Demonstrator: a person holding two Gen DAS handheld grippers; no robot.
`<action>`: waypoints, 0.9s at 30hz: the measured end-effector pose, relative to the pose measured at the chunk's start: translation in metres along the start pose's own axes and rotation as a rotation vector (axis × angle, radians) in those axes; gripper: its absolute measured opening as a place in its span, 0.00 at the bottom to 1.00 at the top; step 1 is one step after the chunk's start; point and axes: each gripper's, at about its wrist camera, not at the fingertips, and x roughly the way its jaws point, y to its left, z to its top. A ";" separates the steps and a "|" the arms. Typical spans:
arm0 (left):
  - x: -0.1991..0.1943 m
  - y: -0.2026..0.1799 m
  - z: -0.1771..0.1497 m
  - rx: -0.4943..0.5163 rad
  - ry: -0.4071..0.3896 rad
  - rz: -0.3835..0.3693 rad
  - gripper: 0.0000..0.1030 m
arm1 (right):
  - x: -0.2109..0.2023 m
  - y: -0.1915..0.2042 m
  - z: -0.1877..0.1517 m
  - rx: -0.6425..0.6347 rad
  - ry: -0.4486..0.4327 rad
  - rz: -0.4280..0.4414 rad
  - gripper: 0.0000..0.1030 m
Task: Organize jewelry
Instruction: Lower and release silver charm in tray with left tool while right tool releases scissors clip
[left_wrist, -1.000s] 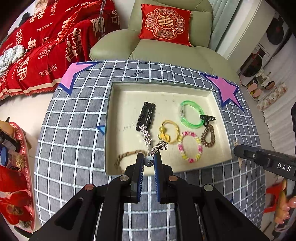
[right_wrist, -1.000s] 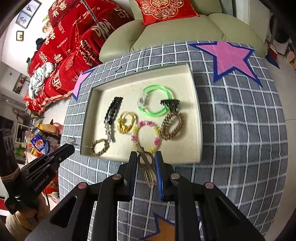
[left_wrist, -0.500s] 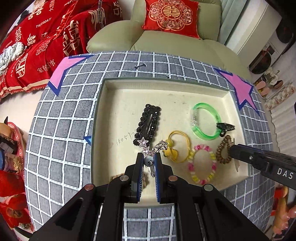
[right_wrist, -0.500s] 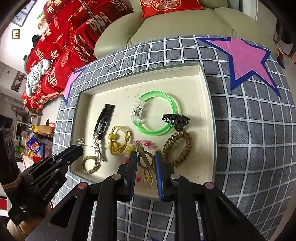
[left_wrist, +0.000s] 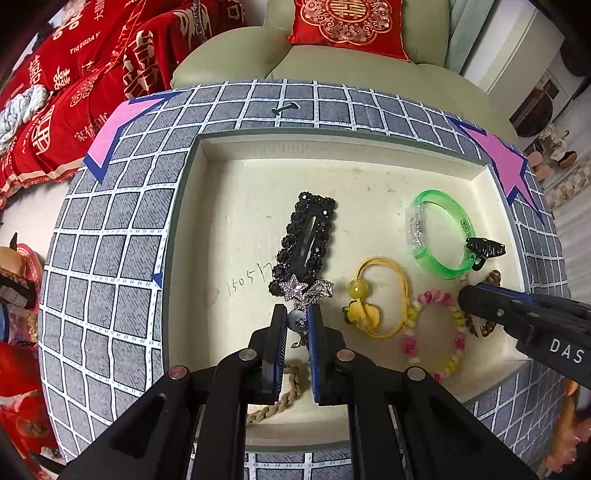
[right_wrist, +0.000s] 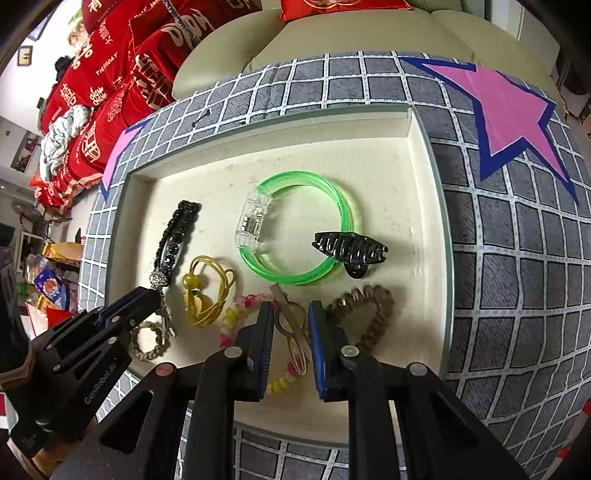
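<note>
A cream tray (left_wrist: 181, 258) lies on the checked cloth. My left gripper (left_wrist: 297, 321) is shut on a silver star chain (left_wrist: 295, 291), low over the tray floor just below a black rhinestone hair clip (left_wrist: 310, 236). My right gripper (right_wrist: 290, 317) is shut on a bronze hair clip (right_wrist: 291, 321), which hangs over the pink and yellow bead bracelet (right_wrist: 236, 314), left of a brown spiral tie (right_wrist: 365, 314). Also in the tray are a green bangle (right_wrist: 295, 229), a black claw clip (right_wrist: 351, 249), a yellow hair tie (right_wrist: 207, 291) and a braided rope bracelet (left_wrist: 280, 398).
The tray's low walls (right_wrist: 436, 221) ring the jewelry. Pink star patches (right_wrist: 509, 114) mark the cloth's corners. A green armchair (left_wrist: 332, 62) with a red cushion stands behind the table, and a red-draped sofa (left_wrist: 74, 92) is at the left. The tray's far half is bare.
Both grippers have sunk toward the tray and moved in over it, each still holding its piece. The jewelry in the tray has not moved.
</note>
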 end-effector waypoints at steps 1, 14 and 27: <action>0.000 -0.001 0.000 0.003 -0.001 0.002 0.19 | 0.001 0.000 0.000 -0.002 -0.003 -0.001 0.20; 0.000 -0.009 -0.002 0.031 -0.001 0.036 0.19 | 0.007 -0.001 0.001 0.004 0.011 -0.009 0.20; -0.007 -0.016 -0.004 0.055 0.000 0.060 0.19 | -0.006 -0.009 -0.005 0.036 0.011 0.043 0.39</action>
